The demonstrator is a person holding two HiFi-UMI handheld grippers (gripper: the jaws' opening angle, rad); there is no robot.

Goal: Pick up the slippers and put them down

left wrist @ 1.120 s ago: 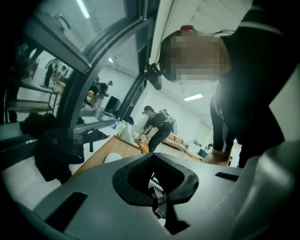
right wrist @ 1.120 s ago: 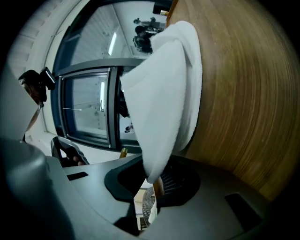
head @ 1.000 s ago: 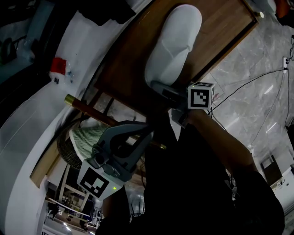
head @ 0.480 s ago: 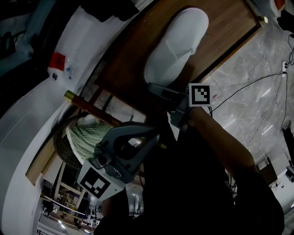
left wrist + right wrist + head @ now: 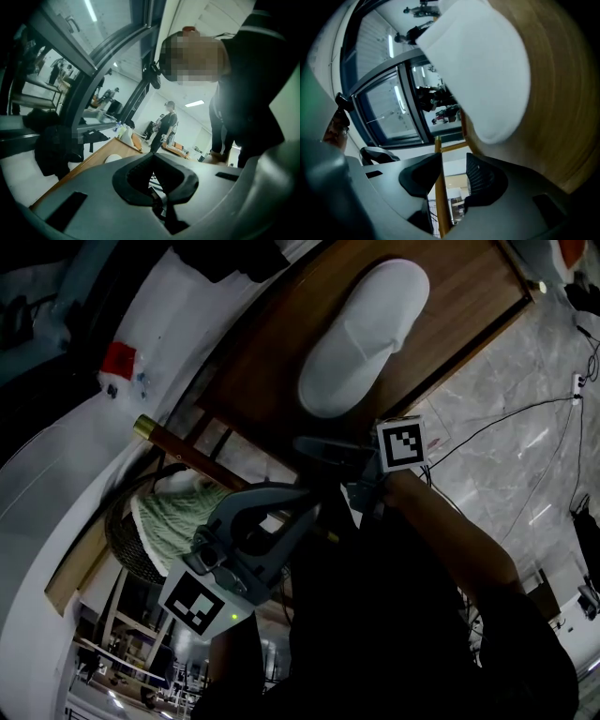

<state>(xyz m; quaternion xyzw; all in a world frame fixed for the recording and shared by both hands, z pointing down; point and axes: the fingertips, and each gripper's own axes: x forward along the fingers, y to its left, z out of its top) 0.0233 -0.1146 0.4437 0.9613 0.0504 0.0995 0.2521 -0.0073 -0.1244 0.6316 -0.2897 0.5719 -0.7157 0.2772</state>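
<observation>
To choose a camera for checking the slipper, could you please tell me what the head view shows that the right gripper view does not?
Only the head view: the left gripper, a dark woven basket holding green cloth, grey marble floor. Only the right gripper view: the right gripper, jaws opening with nothing between them, dark-framed windows. Both: the white fabric slipper on the brown wooden tabletop.

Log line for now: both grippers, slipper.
right gripper: opening, empty | left gripper: shut, empty | slipper: lying on wooden table
</observation>
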